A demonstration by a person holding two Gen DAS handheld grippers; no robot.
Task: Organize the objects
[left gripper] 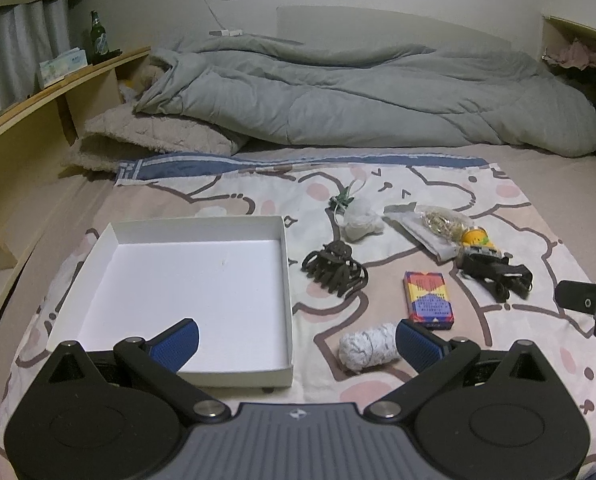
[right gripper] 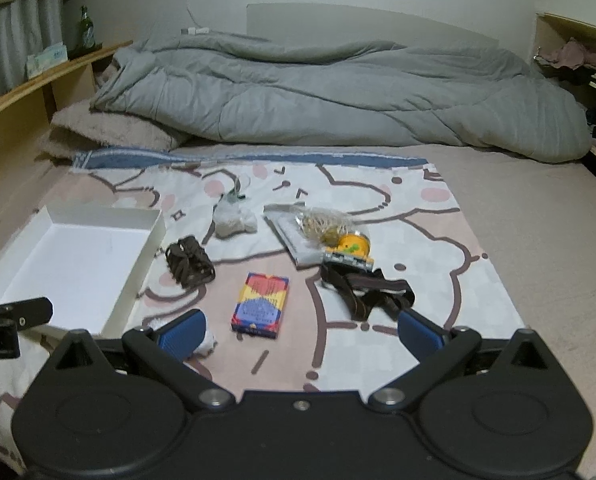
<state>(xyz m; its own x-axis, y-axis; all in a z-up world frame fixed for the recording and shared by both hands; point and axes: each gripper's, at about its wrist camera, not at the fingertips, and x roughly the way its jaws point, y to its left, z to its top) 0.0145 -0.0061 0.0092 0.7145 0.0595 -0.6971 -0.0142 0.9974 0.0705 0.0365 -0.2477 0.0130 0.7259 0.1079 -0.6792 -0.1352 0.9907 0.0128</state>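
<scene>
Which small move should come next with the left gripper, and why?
Probably move the left gripper right and down over the white crumpled cloth roll. Its blue fingers are open, the roll lies nearest, just beside the right one, and the white shallow cardboard box holds nothing yet.

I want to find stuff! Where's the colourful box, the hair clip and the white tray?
Colourful box (right gripper: 260, 305), right wrist view, middle of its patterned top.
Hair clip (left gripper: 333, 268), left wrist view, centre of its dark teeth.
White tray (left gripper: 186, 280), left wrist view, bare floor inside.

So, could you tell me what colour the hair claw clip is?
Dark brown; the hair claw clip shows best in left wrist.
</scene>
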